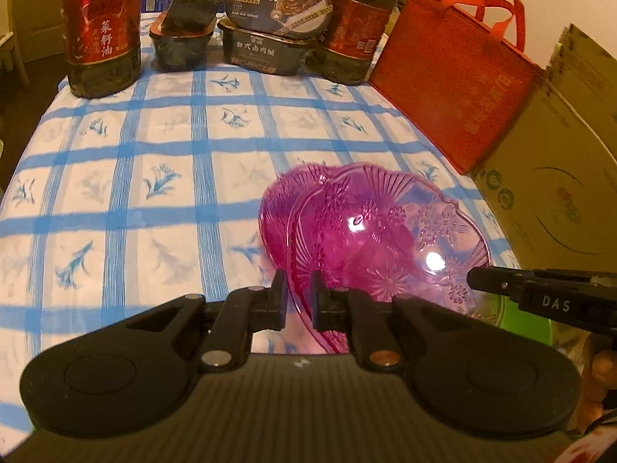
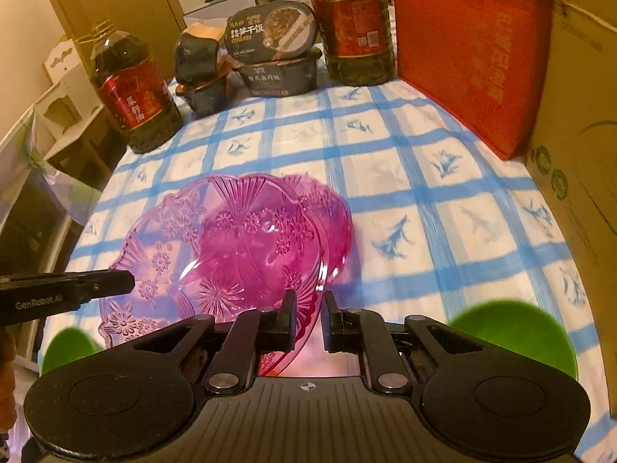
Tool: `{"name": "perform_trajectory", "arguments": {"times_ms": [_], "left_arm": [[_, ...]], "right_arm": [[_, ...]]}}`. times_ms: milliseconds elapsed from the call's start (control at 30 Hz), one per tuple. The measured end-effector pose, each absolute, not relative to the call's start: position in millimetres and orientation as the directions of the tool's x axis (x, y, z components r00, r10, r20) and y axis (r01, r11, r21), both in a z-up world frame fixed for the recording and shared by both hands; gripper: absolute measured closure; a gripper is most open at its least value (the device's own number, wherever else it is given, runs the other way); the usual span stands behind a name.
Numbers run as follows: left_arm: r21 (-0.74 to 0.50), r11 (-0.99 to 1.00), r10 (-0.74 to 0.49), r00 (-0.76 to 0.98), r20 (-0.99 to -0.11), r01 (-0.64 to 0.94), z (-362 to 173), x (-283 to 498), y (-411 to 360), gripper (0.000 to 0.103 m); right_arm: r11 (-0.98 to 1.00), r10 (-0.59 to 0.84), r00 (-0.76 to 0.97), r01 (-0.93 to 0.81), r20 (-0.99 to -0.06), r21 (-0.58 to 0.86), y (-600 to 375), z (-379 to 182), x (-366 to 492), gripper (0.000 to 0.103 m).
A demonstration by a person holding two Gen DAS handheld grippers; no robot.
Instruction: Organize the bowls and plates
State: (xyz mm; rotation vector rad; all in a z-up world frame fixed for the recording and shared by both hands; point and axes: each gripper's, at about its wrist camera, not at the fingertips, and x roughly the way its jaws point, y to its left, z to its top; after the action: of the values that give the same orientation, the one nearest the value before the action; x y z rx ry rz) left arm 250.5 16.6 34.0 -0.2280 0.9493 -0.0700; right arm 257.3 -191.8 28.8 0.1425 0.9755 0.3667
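1. The left gripper [image 1: 297, 296] points steeply down at the table, its jaws drawn narrow on the near-left rim of the pink plate [image 1: 385, 231].
2. The right gripper [image 2: 309, 314] tilts down the same way, its jaws pinched close on the plate's near-right rim [image 2: 246, 247]. Each gripper shows in the other's view as a black finger lying level across the plate's edge.
3. The pink plate, clear with pressed flower and fan patterns, hangs between the two grippers, held by opposite edges, tilted, above the blue-checked tablecloth [image 1: 154, 177] in the near middle of the table.
4. A second pink dish [image 1: 285, 193] of the same clear plastic shows behind and partly under the held plate; whether the two touch cannot be told.
5. A green bowl [image 2: 516, 328] sits near the right gripper, on the right of its view, and another green shape [image 2: 65, 347] peeks out at the near left. The insides of both are hidden.
6. At the far edge stand two oil bottles [image 1: 102, 27], dark liquid inside, and between them sealed instant-meal tubs [image 1: 270, 54], stacked, the top ones tipped.
7. An orange tote bag [image 1: 455, 77] leans at the far right against a cardboard box [image 1: 559, 177].
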Motion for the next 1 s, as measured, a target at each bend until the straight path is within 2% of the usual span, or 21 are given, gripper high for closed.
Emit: {"name": "perform_trajectory", "arguments": {"times_ms": [467,1000], "left_arm": [[-0.193,0.980,-0.136,0.542,-0.829,-0.048,-7.6,333.1,23.7,0.093],[-0.181,0.983,-0.133,0.521,-0.843,-0.042,-39.6,348.3,22.9,0.092]], "right_arm": [[0.941,0.330,0.492,-0.238,-0.806,0.240,-177.1,-6.6,335.1,0.090],[0.945,0.314,0.458,-0.238,-0.832,0.225,-172.5,-35.7,353.6,0.090]]}}
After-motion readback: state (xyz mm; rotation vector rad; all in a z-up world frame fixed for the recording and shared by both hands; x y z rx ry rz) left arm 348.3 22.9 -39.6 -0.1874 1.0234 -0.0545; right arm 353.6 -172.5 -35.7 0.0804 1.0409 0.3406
